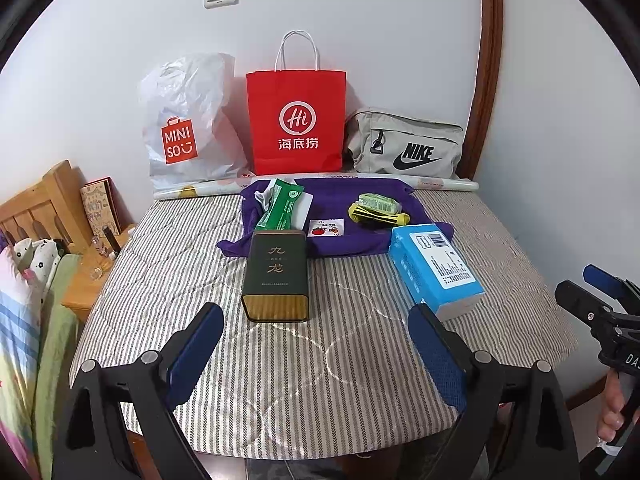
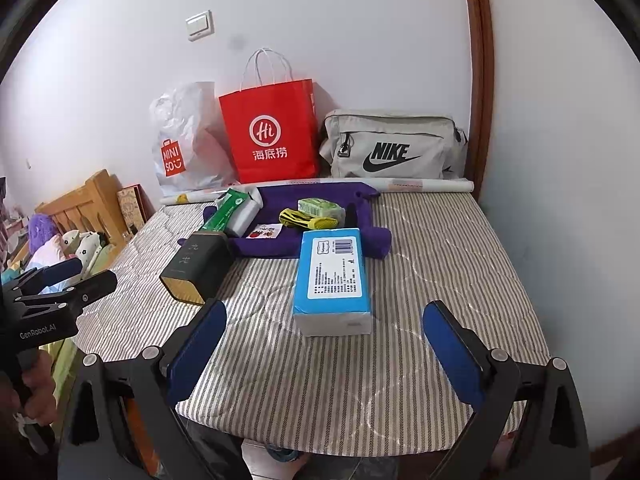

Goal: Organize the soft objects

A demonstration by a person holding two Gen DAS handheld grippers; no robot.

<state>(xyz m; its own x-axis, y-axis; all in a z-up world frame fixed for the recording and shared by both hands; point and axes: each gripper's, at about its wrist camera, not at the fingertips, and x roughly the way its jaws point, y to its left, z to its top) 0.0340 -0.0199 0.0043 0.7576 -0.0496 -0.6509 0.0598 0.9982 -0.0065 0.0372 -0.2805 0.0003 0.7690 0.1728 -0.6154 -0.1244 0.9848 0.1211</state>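
A purple cloth [image 1: 352, 236] [image 2: 320, 200] lies spread at the back of the striped table. On it rest a green packet [image 1: 280, 206] [image 2: 224, 212], a yellow-and-black band [image 1: 378, 216] [image 2: 308, 218], a small green pack [image 1: 378, 202] [image 2: 320, 208] and a sticker card [image 1: 327, 227] [image 2: 264, 232]. A blue tissue pack [image 1: 434, 268] [image 2: 332, 280] and a dark tin [image 1: 276, 276] [image 2: 196, 270] lie nearer. My left gripper [image 1: 316, 320] stands open just short of the tin. My right gripper [image 2: 324, 320] is open around the near end of the tissue pack.
Against the wall stand a white Miniso plastic bag [image 1: 184, 128] [image 2: 188, 140], a red paper bag [image 1: 296, 120] [image 2: 272, 132] and a grey Nike bag [image 1: 404, 144] [image 2: 392, 148]. A rolled sheet [image 1: 200, 190] lies behind the cloth. A bed with bedding [image 1: 24, 280] sits left.
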